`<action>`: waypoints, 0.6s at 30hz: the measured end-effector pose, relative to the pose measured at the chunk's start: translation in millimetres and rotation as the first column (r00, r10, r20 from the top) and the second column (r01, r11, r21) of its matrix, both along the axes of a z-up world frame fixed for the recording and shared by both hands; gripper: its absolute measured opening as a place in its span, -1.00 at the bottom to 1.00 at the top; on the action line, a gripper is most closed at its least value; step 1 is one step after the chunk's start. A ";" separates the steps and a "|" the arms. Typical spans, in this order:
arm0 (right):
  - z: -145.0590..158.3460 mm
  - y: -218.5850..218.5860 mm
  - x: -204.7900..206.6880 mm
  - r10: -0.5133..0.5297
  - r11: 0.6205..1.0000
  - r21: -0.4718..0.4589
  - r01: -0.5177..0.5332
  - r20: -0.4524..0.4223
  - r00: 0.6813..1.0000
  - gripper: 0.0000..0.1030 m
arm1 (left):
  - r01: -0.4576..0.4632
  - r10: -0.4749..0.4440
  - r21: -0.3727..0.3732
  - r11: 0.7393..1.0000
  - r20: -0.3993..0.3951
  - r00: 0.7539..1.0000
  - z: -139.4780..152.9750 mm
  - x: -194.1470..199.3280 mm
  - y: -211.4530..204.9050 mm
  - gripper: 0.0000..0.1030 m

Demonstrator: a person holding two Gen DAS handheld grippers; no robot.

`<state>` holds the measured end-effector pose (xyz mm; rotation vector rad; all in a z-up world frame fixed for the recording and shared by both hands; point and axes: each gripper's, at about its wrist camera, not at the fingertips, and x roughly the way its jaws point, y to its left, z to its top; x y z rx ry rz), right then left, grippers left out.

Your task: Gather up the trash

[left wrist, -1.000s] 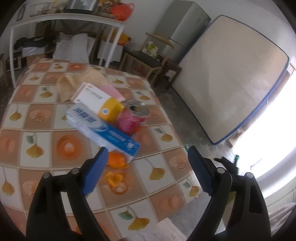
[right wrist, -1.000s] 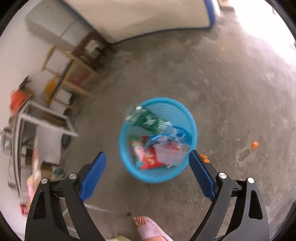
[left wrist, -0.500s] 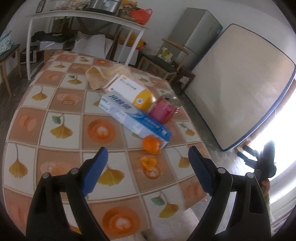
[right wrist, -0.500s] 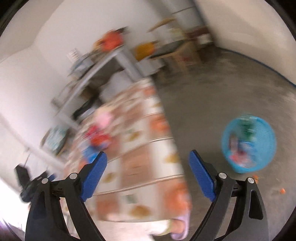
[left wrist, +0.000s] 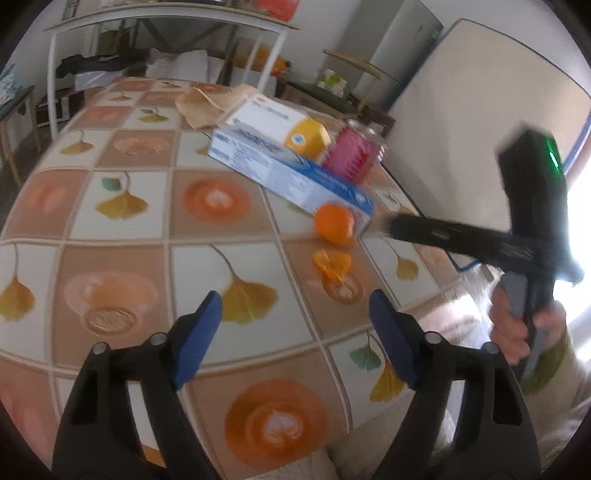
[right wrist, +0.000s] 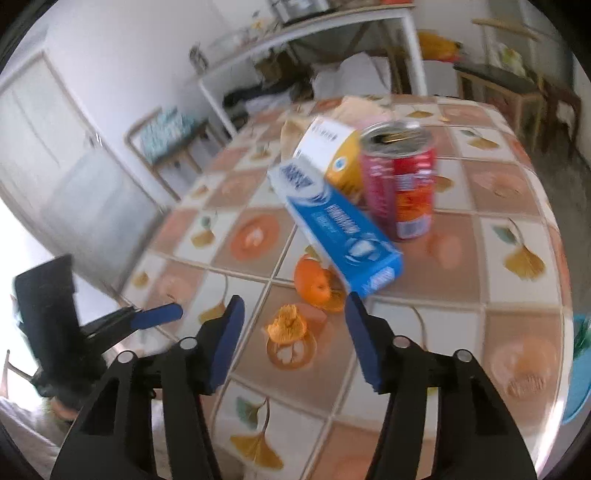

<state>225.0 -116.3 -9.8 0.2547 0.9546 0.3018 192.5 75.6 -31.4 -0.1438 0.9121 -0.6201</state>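
On the patterned tablecloth [left wrist: 122, 254] lie a long blue box [left wrist: 288, 177], a white and yellow box [left wrist: 277, 122], a red can [left wrist: 352, 155], an orange [left wrist: 334, 224] and an orange peel [left wrist: 332, 263]. My left gripper [left wrist: 295, 301] hovers over the near table, jaws closing with nothing between them. My right gripper [right wrist: 295, 301] hangs just short of the peel [right wrist: 286, 325] and orange [right wrist: 312, 282], jaws closing, pads touching nothing. The blue box [right wrist: 340, 229] and can [right wrist: 400, 184] stand behind.
A crumpled brown paper bag [left wrist: 207, 101] lies at the table's far side. Behind stand a white metal rack [left wrist: 166, 22], a fridge [left wrist: 402, 40] and a mattress [left wrist: 480, 122] against the wall. The blue trash basket [right wrist: 578, 369] shows past the table's right edge.
The right gripper swung from above the blue basket on the floor over to the table and its jaws narrowed. The left gripper sank closer to the tablecloth and narrowed slightly.
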 end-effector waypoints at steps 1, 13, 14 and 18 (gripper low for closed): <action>-4.1 9.6 7.3 0.008 0.999 -0.044 -0.009 -0.010 1.000 -0.07 | 0.013 -0.013 0.001 1.000 0.000 1.000 -3.9 -2.4 -2.1 0.31; -23.8 29.0 43.2 -0.003 0.986 -0.168 -0.010 -0.077 0.997 -0.63 | 0.136 -0.137 0.029 0.990 0.043 0.990 -18.4 -20.1 -16.1 -0.09; -23.8 27.1 44.5 -0.006 0.990 -0.143 -0.006 -0.081 0.997 -0.70 | 0.137 -0.138 0.024 0.990 0.041 0.990 -18.9 -20.2 -15.5 -0.10; -16.6 13.6 44.3 -0.005 1.000 0.004 0.005 -0.094 0.996 -0.80 | 0.130 -0.131 0.012 0.991 0.040 0.991 -19.7 -20.9 -11.3 -0.11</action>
